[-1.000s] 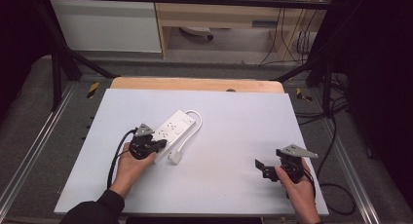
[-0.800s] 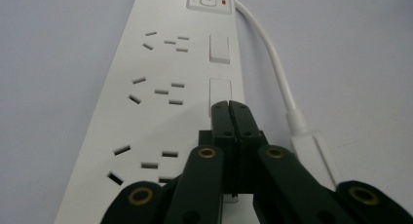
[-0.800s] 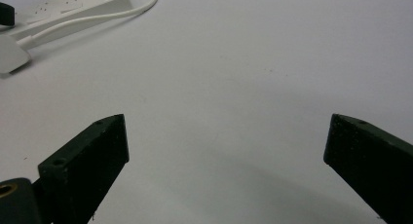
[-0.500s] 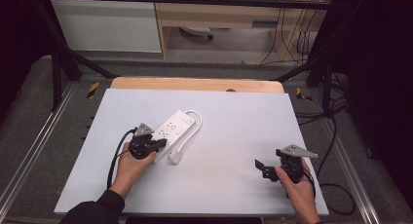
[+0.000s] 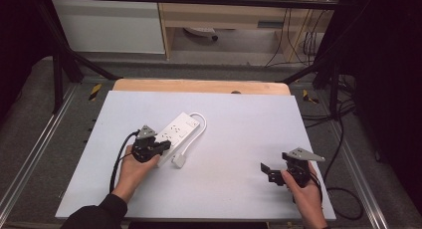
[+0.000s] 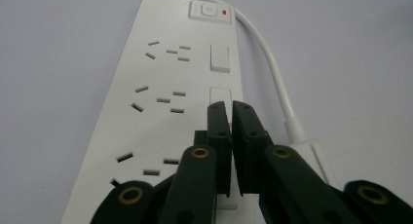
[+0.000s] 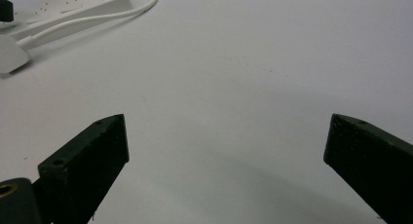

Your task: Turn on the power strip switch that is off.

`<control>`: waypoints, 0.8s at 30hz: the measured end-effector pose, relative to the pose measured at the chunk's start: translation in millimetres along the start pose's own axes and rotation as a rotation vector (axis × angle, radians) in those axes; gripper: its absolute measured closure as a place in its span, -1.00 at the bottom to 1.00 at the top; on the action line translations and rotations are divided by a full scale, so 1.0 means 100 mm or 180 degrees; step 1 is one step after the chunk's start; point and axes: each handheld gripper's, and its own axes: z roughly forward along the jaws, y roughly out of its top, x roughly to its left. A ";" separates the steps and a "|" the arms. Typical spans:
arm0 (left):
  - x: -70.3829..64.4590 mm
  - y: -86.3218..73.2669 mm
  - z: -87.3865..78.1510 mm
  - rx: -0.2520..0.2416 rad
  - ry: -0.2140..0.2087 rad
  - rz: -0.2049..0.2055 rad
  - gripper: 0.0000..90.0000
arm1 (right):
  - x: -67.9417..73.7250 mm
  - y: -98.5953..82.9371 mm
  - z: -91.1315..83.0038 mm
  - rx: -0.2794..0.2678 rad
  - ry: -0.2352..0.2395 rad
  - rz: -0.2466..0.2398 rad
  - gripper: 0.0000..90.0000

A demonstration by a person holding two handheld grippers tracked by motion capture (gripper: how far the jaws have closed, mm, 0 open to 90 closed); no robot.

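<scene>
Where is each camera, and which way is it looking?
High view: sits above the person's side, looking forward and down at the table; both hands, left gripper and right gripper show.
Left gripper view: rides that gripper, looking along its nearly closed jaws at the power strip.
Right gripper view: rides that gripper, looking across bare table between wide-apart jaws.
All three share the power strip's white cable.
</scene>
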 end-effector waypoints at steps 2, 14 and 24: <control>0.00 0.00 0.00 -0.0009 0.0005 0.0003 0.87 | 0.00 0.00 0.00 0.0004 0.0002 -0.0003 -0.93; 0.00 0.04 -0.03 -0.0094 0.0022 -0.0014 0.55 | 0.00 0.00 0.00 0.0005 0.0005 -0.0004 -0.93; -0.03 0.09 -0.04 -0.0170 0.0011 0.0004 0.16 | 0.00 0.00 0.00 0.0001 0.0002 -0.0009 -0.93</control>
